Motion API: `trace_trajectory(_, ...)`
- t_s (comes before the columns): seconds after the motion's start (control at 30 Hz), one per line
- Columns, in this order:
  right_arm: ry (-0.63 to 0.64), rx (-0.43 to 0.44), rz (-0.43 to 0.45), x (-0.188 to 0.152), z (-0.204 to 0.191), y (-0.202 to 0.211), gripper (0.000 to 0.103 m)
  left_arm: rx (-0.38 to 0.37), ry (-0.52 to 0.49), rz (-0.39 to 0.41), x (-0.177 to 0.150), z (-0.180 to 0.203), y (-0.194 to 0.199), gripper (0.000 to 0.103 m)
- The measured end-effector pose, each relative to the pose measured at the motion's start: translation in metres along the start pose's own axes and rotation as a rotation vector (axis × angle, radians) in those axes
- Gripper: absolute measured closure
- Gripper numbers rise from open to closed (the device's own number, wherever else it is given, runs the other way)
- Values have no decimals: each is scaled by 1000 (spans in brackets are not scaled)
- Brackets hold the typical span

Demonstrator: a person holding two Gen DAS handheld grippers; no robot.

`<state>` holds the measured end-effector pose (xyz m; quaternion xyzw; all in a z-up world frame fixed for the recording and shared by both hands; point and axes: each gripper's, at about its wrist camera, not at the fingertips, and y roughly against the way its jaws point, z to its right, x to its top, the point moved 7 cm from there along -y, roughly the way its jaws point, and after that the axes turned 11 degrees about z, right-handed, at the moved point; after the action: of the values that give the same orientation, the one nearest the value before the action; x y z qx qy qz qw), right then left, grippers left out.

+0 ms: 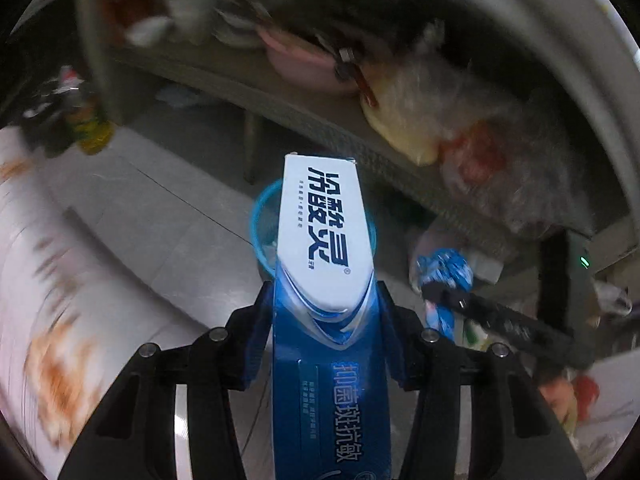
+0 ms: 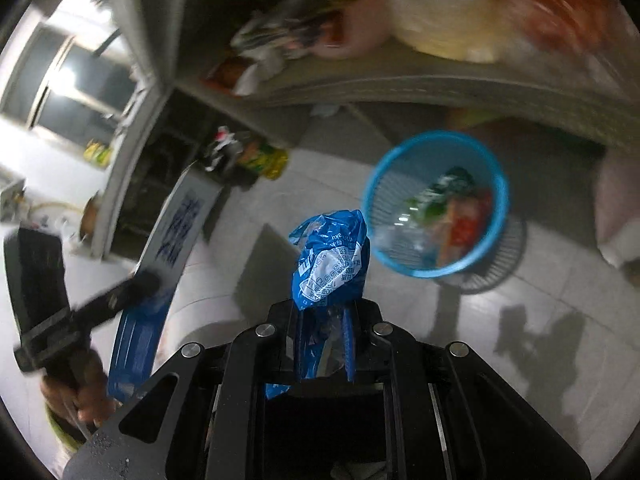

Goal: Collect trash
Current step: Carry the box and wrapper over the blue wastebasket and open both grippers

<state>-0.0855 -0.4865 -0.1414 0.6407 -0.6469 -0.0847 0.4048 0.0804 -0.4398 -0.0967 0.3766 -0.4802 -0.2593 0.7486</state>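
Tiled floor (image 2: 520,320) under a cluttered shelf (image 2: 400,84). One blue basket (image 2: 496,184) at 1 o'clock, holding trash. Left hand-held gripper (image 1: 324,308) clamps one toothpaste box (image 1: 320,220); right hand-held gripper (image 2: 326,312) pinches one blue wrapper (image 2: 330,256).

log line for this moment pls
left gripper: shut on toothpaste box | right gripper: shut on blue wrapper | blue basket: on floor, holds trash

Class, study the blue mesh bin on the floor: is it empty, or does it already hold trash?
Partly filled. The right wrist view looks into the blue bin and shows green, red and clear wrappers lying inside, well below its rim.
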Motion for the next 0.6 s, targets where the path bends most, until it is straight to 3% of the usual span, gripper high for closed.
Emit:
trace_trajectory(0.2,-105,-104,0,6,50,-16,89,-53,-72,-179,2,31,-110,55)
trace_trajectory(0.33,-156,-152,2,11,80,-14,89,-73,-115,-224,10,48,-158,53)
trace_trajectory(0.47,-179,-185,6,11,94,-10,89,-78,-58,-243,24,54,-201,40)
trace_trajectory(0.6,-192,-202,-3,7,100,-12,89,-111,81,-197,34,43,-200,39)
